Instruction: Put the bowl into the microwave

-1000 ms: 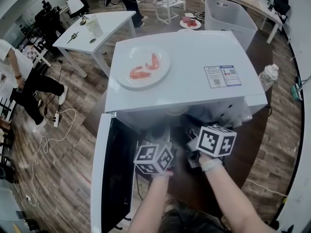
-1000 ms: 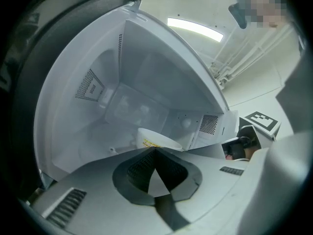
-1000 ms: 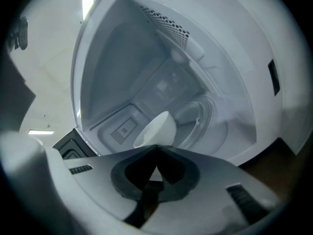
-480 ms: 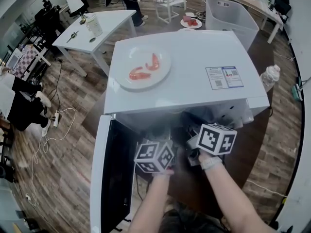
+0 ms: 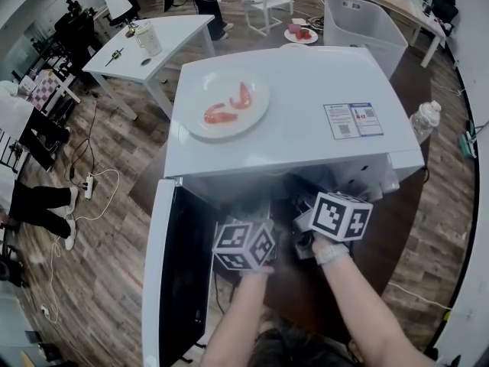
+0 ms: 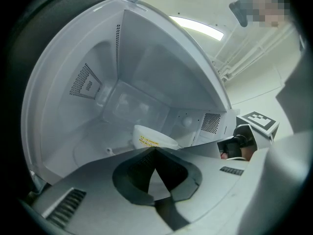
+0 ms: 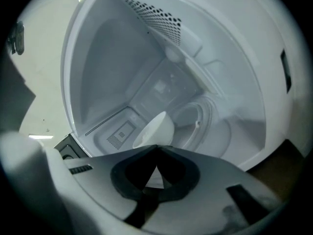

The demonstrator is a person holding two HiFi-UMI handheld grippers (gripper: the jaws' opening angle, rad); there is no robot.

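Bowl sits inside microwave. Left tool clenched, right tool clenched, tips right at bowl rim, maybe pinching it, hard to see. If I pull back fast, bowl could tip or slide out.

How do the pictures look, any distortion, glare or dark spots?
Head view: fisheye bends the room, the microwave opening lies in shadow. Left gripper view: curved walls, bright ceiling light, bowl sharp. Right gripper view: black corners, dim interior, near jaws soft.
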